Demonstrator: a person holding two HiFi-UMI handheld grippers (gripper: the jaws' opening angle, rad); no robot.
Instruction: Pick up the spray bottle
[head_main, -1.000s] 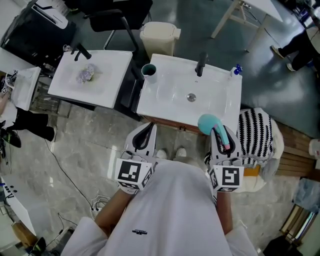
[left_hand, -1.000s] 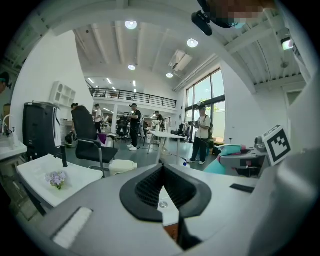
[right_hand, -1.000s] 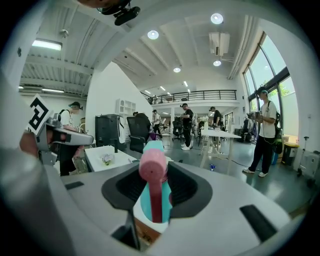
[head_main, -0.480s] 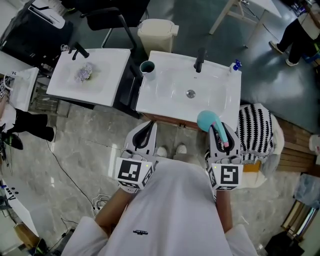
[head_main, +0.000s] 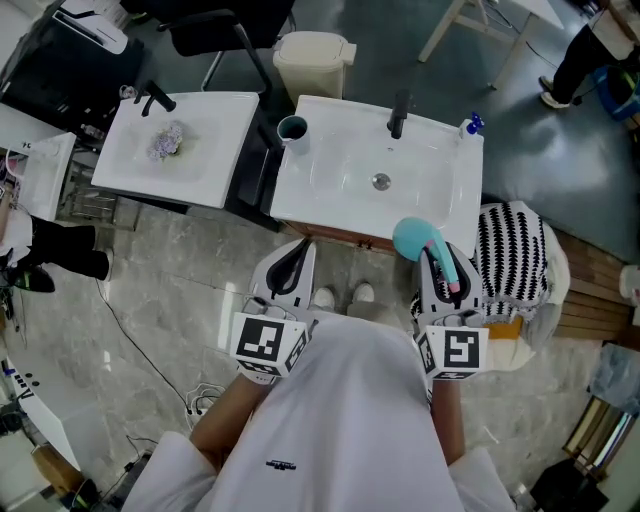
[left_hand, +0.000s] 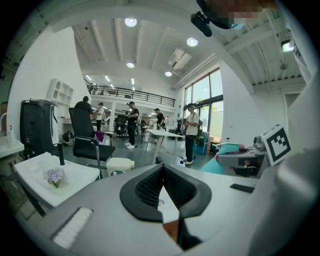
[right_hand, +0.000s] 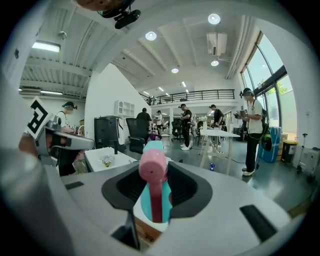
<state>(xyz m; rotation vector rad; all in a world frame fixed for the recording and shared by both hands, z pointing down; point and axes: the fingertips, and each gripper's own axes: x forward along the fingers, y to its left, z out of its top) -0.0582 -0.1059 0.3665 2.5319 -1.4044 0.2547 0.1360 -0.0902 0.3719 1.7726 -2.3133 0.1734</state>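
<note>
The spray bottle (head_main: 414, 238) has a teal body and a pink spray head (head_main: 452, 286). My right gripper (head_main: 440, 272) is shut on it, in front of the white sink's near edge. In the right gripper view the pink head (right_hand: 152, 167) stands between the jaws, with the teal body (right_hand: 145, 202) behind it, and the gripper (right_hand: 156, 192) is closed around the neck. My left gripper (head_main: 290, 268) hangs level beside it on the left, shut and empty; in its own view the left gripper (left_hand: 162, 186) has its pads meeting.
A white sink (head_main: 330, 190) with a black faucet (head_main: 398, 115), a teal cup (head_main: 292, 128) and a small blue bottle (head_main: 472, 126) lies ahead. A second basin (head_main: 215, 150) with purple flowers (head_main: 165, 142) stands left. A striped bag (head_main: 510, 265) is at my right, a bin (head_main: 312, 55) beyond.
Both grippers hold still, the right one keeping the bottle. The head view has drifted a little, so the sink sits slightly higher. A person at the top right has moved.
</note>
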